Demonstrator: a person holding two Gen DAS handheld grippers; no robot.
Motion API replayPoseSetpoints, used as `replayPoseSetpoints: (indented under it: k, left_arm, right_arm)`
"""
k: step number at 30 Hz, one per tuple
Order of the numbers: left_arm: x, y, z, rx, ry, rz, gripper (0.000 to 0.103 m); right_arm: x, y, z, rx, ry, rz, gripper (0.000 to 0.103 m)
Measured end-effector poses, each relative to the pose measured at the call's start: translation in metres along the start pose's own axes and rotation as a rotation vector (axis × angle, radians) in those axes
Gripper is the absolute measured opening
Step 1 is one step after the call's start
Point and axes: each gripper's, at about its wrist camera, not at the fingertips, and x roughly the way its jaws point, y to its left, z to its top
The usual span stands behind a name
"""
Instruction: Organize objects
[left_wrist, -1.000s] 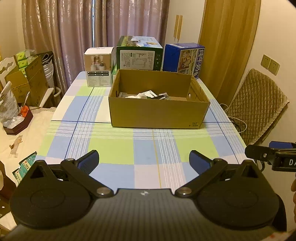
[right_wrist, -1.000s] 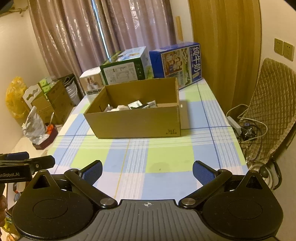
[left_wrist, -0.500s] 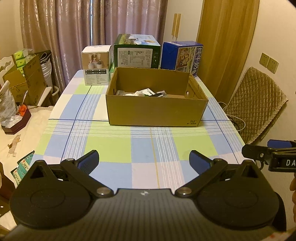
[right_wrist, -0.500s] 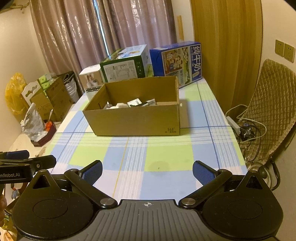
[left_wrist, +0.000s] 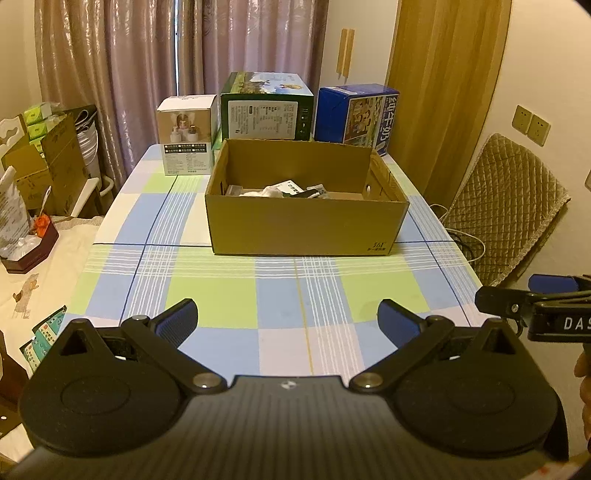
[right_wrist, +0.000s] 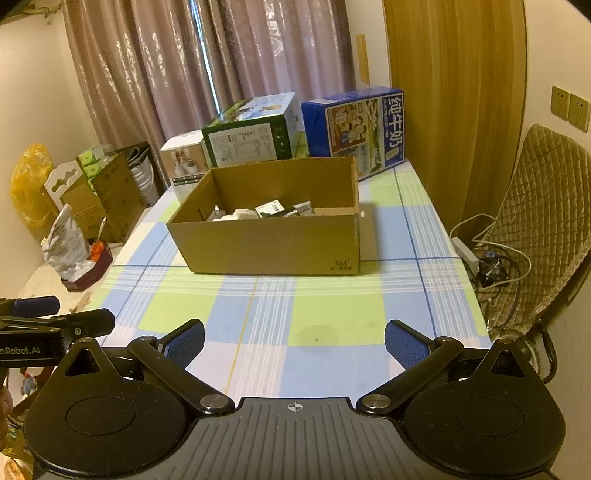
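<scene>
An open brown cardboard box (left_wrist: 306, 225) (right_wrist: 273, 243) stands mid-table on a blue, green and white checked cloth (left_wrist: 229, 295). Several small packets and white items (left_wrist: 284, 191) (right_wrist: 266, 211) lie inside it. My left gripper (left_wrist: 286, 323) hovers over the near table edge, open, with nothing between its blue pads. My right gripper (right_wrist: 293, 341) is also open and empty, at the same near edge to the right. Each gripper shows at the edge of the other's view: the right gripper (left_wrist: 535, 306), the left gripper (right_wrist: 55, 325).
Behind the cardboard box stand a white carton (left_wrist: 186, 134), a green carton (left_wrist: 266, 107) and a blue milk carton (left_wrist: 358, 114). A quilted chair (left_wrist: 509, 199) and cables (right_wrist: 491, 258) are to the right. Boxes and a bag-filled tray (left_wrist: 26, 243) sit left of the table.
Both grippers have drawn back from the box and risen slightly, so the box looks smaller and farther. Their jaws stay open.
</scene>
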Motion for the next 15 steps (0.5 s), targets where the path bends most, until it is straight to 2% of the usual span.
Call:
replayPoseSetpoints:
  k: [15]
  left_arm:
    - [-0.0003, -0.0008, 0.0028, -0.006, -0.008, -0.017, 0.102]
  right_arm:
    - [0.0011, 0.0011, 0.002, -0.005, -0.002, -0.001, 0.101]
